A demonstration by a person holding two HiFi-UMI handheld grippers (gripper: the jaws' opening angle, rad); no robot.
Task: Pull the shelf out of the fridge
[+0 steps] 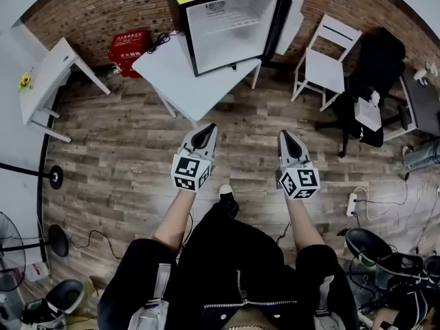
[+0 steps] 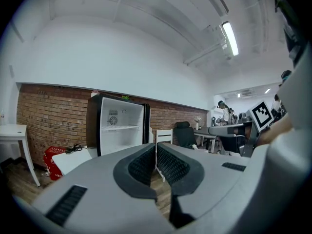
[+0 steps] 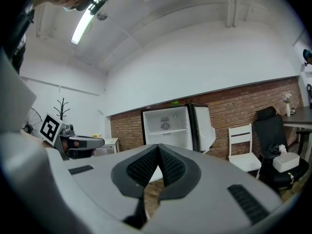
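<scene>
A small black fridge [image 1: 227, 26] stands open on a white table [image 1: 192, 88] against the brick wall, its door [image 1: 292, 19] swung to the right. Inside, a white shelf [image 1: 223, 27] spans the upper part; the shelf [image 2: 120, 127] also shows in the left gripper view, and the shelf [image 3: 168, 130] in the right gripper view. My left gripper [image 1: 205, 135] and right gripper [image 1: 289, 140] are held side by side over the wooden floor, well short of the table. Both point at the fridge, shut, with nothing between the jaws.
A white chair [image 1: 326, 60] stands right of the fridge, a black office chair [image 1: 371, 95] beyond it. A red box [image 1: 128, 50] sits left of the table, and a white desk [image 1: 48, 81] at far left. Cables and a power strip [image 1: 353, 203] lie on the floor at right.
</scene>
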